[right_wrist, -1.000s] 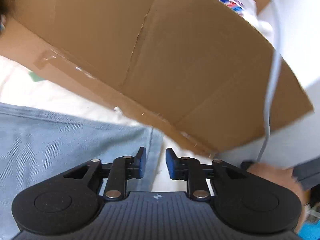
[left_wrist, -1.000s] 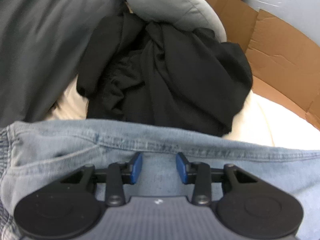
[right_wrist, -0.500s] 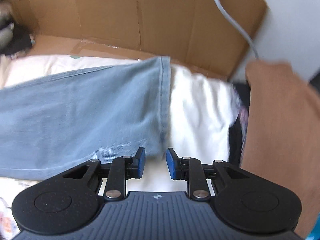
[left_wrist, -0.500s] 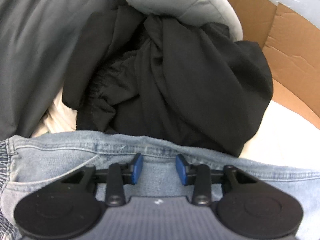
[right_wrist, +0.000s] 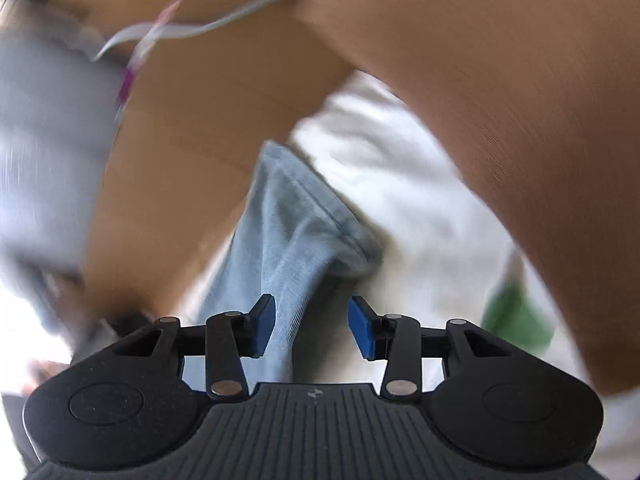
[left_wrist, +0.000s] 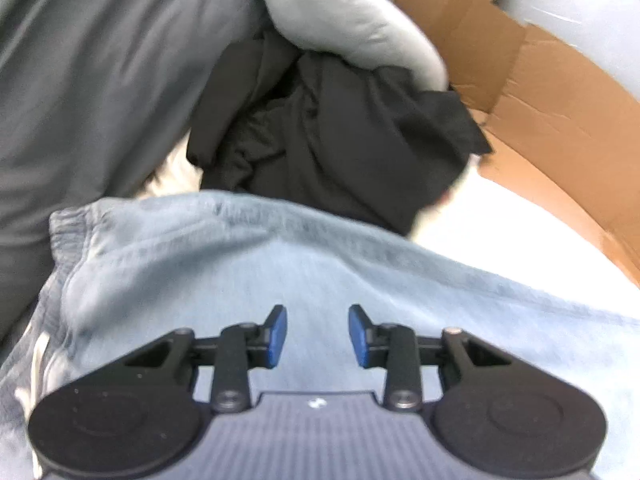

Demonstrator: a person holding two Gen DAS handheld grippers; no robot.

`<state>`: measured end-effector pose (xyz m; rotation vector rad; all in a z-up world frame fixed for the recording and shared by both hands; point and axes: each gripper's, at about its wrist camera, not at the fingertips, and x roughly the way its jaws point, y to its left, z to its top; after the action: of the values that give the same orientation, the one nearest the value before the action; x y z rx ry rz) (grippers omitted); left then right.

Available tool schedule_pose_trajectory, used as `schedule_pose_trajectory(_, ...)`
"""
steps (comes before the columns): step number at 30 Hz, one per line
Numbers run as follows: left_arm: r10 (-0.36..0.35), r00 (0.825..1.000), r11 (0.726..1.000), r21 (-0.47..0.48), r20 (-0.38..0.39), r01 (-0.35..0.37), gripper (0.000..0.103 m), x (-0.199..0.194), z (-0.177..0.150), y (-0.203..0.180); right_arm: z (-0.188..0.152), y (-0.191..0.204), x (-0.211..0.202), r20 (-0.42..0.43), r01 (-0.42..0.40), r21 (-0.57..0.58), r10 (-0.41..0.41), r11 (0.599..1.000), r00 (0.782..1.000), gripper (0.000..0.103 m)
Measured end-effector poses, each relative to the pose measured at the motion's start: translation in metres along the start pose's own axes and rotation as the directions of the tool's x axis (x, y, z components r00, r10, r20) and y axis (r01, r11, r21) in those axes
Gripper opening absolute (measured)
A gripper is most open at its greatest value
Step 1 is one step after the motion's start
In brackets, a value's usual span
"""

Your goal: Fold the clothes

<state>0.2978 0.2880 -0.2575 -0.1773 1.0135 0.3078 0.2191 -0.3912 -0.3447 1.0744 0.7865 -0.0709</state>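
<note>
Left wrist view first: my left gripper point(left_wrist: 317, 336) hangs low in the frame over the pale blue jeans point(left_wrist: 280, 280), its blue pads spread well apart with nothing between them. The jeans fill the lower half of the frame, waistband edge running across the middle. Above them, in the centre, lies a heap of black clothing point(left_wrist: 340, 132); a dark grey cloth point(left_wrist: 100, 80) covers the upper left, and a light grey padded piece point(left_wrist: 344, 20) curls over the top. Brown cardboard point(left_wrist: 540, 92) lines the upper right, with a strip of white sheet point(left_wrist: 500, 220) below it. The picture is smeared. Compared with half a second ago, the jeans reach higher up the frame and the black heap sits further off; the pads stand about as wide as they did.

Right wrist view: my right gripper point(right_wrist: 311, 330) is also wide open. A bunched fold of the jeans point(right_wrist: 296, 232) rises from between the pads, lying against the left pad and clear of the right one, so nothing is clamped. The white sheet point(right_wrist: 400, 184) lies to the right, carrying a green mark point(right_wrist: 516, 320) at lower right. Cardboard point(right_wrist: 192, 120) fills the upper left, a blurred grey shape point(right_wrist: 44, 144) the far left edge. A tan sleeve point(right_wrist: 520, 92) sweeps across the upper right. Half a second ago the trouser leg lay flat across the sheet; now it is gathered into a narrow ridge.
</note>
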Motion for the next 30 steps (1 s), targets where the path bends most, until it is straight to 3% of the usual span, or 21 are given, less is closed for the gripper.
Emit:
schedule_pose_trajectory(2, -0.008, 1.000, 1.000, 0.003, -0.009, 0.008, 0.040, -0.023, -0.009, -0.008, -0.004, -0.017, 0.003, 0.009, -0.055, 0.114, 0.054, 0.992, 0.998, 0.048)
schedule_pose_trajectory(5, -0.022, 1.000, 1.000, -0.002, -0.021, 0.022, 0.040, -0.042, -0.010, -0.018, -0.005, -0.034, 0.008, 0.046, -0.116, 0.242, 0.108, 0.963, 0.993, 0.064)
schedule_pose_trajectory(8, -0.031, 0.999, 0.999, 0.010, -0.025, 0.032, 0.043, -0.059, -0.010, -0.037, -0.002, -0.040, 0.011, 0.083, -0.174, 0.312, 0.156, 0.934, 0.984, 0.067)
schedule_pose_trajectory(16, -0.074, 0.997, 0.996, 0.042, -0.019, 0.075, 0.051, -0.096, 0.000, -0.094, -0.001, -0.034, 0.045, 0.088, -0.173, 0.381, 0.151, 0.908, 0.985, 0.065)
schedule_pose_trajectory(17, -0.083, 0.996, 0.995, 0.046, -0.016, 0.083, 0.052, -0.099, -0.001, -0.100, 0.000, -0.032, 0.048, 0.092, -0.171, 0.378, 0.147, 0.910, 0.985, 0.055)
schedule_pose_trajectory(18, -0.091, 0.996, 0.995, 0.047, -0.015, 0.092, 0.052, -0.102, -0.002, -0.106, 0.001, -0.028, 0.050, 0.093, -0.164, 0.365, 0.139, 0.916, 0.986, 0.042)
schedule_pose_trajectory(21, -0.111, 0.994, 0.993, 0.039, -0.020, 0.112, 0.052, -0.102, -0.010, -0.119, 0.007, -0.014, 0.048, 0.108, -0.148, 0.285, 0.122, 0.947, 0.987, 0.014)
schedule_pose_trajectory(25, -0.127, 0.991, 0.990, 0.062, -0.046, 0.129, 0.052, -0.090, -0.026, -0.135, 0.012, 0.020, 0.023, 0.190, -0.046, 0.019, 0.042, 0.999, 0.981, 0.008)
schedule_pose_trajectory(27, -0.127, 0.990, 0.987, 0.090, -0.064, 0.133, 0.052, -0.083, -0.035, -0.142, 0.011, 0.032, 0.014, 0.235, 0.037, -0.088, -0.016, 0.995, 0.972, 0.005)
schedule_pose_trajectory(30, -0.123, 0.989, 0.984, 0.122, -0.081, 0.133, 0.052, -0.075, -0.044, -0.150, 0.009, 0.034, 0.012, 0.253, 0.131, -0.158, -0.088, 0.979, 0.963, 0.005)
